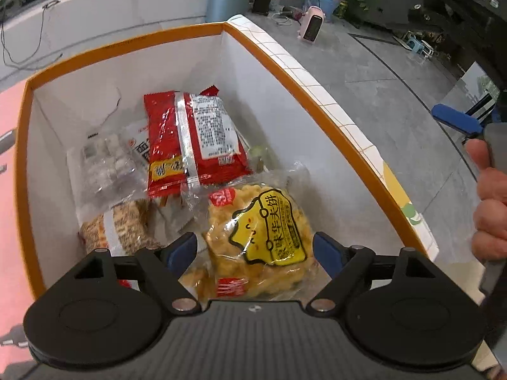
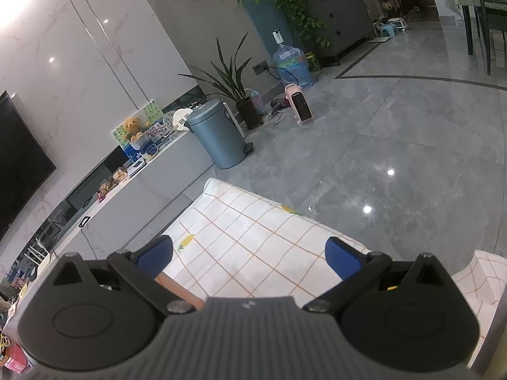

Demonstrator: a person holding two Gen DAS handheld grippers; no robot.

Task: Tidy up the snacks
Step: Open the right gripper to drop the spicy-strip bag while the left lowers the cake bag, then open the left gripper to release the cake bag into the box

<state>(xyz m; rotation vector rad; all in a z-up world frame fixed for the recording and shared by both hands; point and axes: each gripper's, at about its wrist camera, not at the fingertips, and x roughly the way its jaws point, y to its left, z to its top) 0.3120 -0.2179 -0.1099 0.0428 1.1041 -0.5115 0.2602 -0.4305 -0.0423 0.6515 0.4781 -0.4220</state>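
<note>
**Snacks in the box, both tongs spread wide**

Seen only from the left wrist: white cardboard box (image 1: 57, 145) with an orange rim, open at the top, holding the snacks. Near side, a clear crinkled bag of yellow waffle biscuits (image 1: 256, 237) with a yellow label, lying between the blue fingertips of the left tongs (image 1: 255, 250). Tongs spread fully, pads clear of the bag on both sides, nothing gripped. Behind it, a glossy red packet (image 1: 196, 139) lying flat with its white printed panel up. To its left, a clear pack of pale cubes (image 1: 107, 161); nearer, a brown grainy bar in clear wrap (image 1: 126, 231), partly hidden by the tong arm. At the right edge, a hand (image 1: 491, 209) around a grey handle, with a blue pad (image 1: 456, 118) of the other tool above it.

Seen only from the right wrist: right tongs (image 2: 248, 255) wide apart and empty, held over a worktop (image 2: 253, 234) under a white cloth with an orange grid. Beyond it, polished grey floor tiles, a blue-grey pedal bin (image 2: 218, 136), a potted plant (image 2: 234, 82) and a pink heater (image 2: 299, 104).

Box walls upright and smooth, the right wall running close along the worktop's cloth edge. Bare white floor of the box left at the far end and along the right wall. Cloth surface ahead of the right tongs bare out to its rounded far corner.
</note>
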